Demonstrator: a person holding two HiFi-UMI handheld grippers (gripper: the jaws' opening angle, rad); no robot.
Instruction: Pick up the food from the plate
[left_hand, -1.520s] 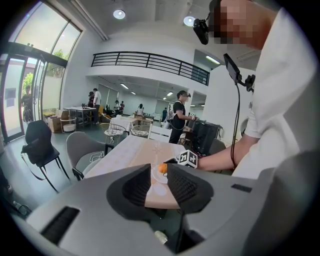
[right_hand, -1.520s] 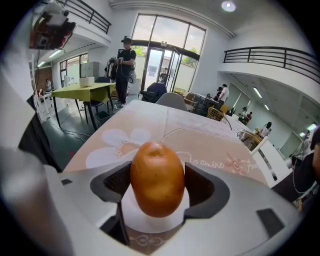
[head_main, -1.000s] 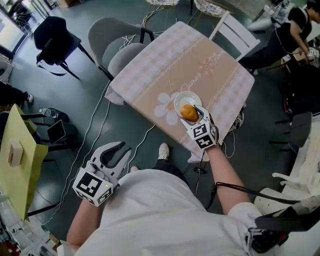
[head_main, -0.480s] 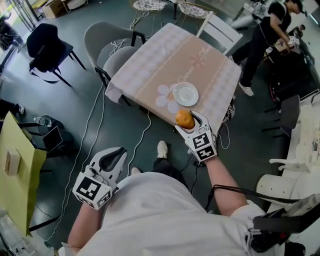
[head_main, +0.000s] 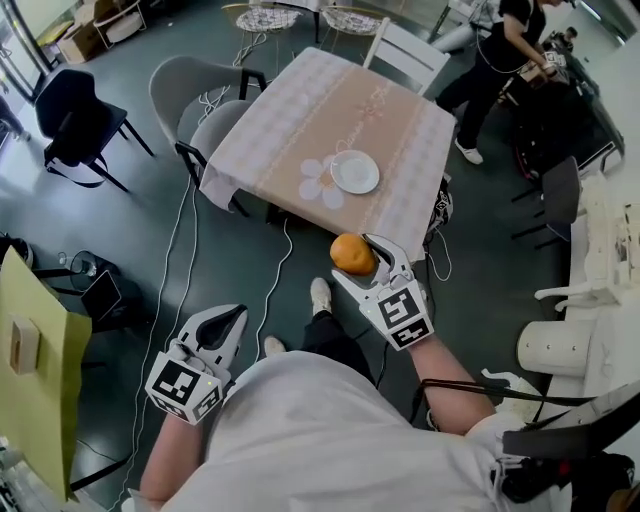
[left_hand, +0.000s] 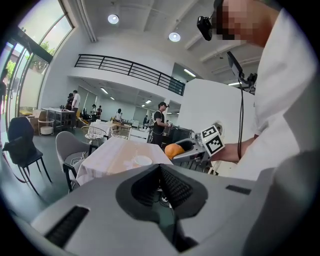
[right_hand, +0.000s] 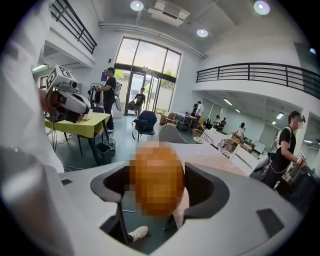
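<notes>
Right gripper view, fingers (right_hand: 200, 187) clamping orange food (right_hand: 157, 180), left fingers (left_hand: 172, 187) closed

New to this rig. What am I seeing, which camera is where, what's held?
No robot: a person holds a claw in each hand. The top-down picture is from a head camera; the other two are from cameras riding on each claw, looking along its jaws. The right claw is shut on a round orange food item, in the air, off the table. The table carries only a white plate, empty. The left claw is shut, holding nothing, low by the person's side.
</notes>
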